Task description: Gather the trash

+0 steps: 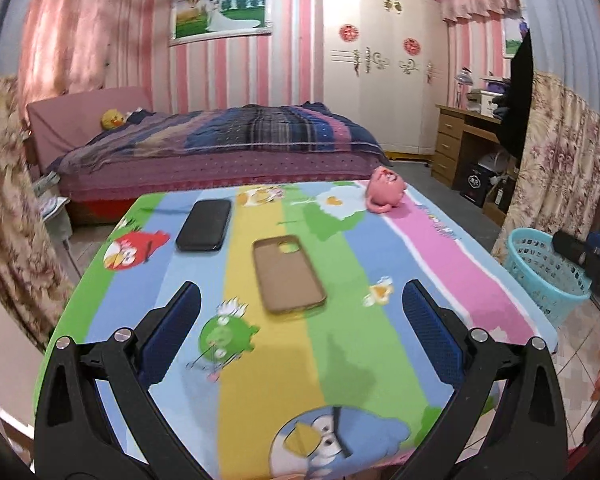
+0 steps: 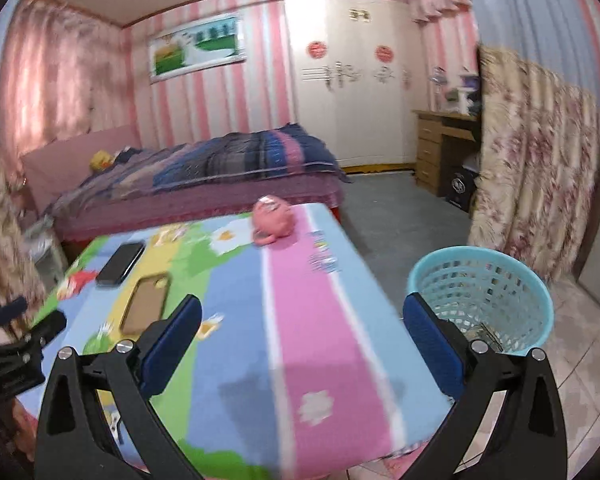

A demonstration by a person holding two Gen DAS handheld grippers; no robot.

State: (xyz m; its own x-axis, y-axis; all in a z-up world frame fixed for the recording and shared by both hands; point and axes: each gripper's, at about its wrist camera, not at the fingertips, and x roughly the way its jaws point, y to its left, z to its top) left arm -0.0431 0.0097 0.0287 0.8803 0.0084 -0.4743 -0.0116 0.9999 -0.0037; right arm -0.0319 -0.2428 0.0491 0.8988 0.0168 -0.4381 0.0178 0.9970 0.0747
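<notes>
Turquoise plastic wastebasket [image 2: 482,300]: stands on the tiled floor off the table's right edge, lattice-walled, open top up. Something pale lies at its bottom, seen through the mesh; I cannot make out what.

Right gripper [image 2: 302,344]: mine, jaws spread wide, nothing between the blue pads. Its right pad sits in line with the basket's near rim in this view, so of my two hands this one is the nearer to the bin.

Left gripper [image 1: 302,332]: jaws likewise spread wide and empty, poised over the near half of the table, pointing down its length.

Cartoon-print tablecloth [image 1: 380,264]: striped, covering the whole table.

Tan phone case [image 1: 288,274]: lies flat, hollow side up, straight ahead of my left fingers, long axis running away from me and tilted slightly.

Black phone [image 1: 204,224]: flat, beyond and left of the case, well apart from it.

Pink plush toy [image 1: 384,196]: at the far right corner of the table.

Trash proper: none that I can identify on the cloth. My judgement is that the collecting is done or nearly so.

Hidden or doubtful: the near table edge behind my own jaws; the right wrist view is motion-blurred; the basket is cut off at the frame edge in the left view.
</notes>
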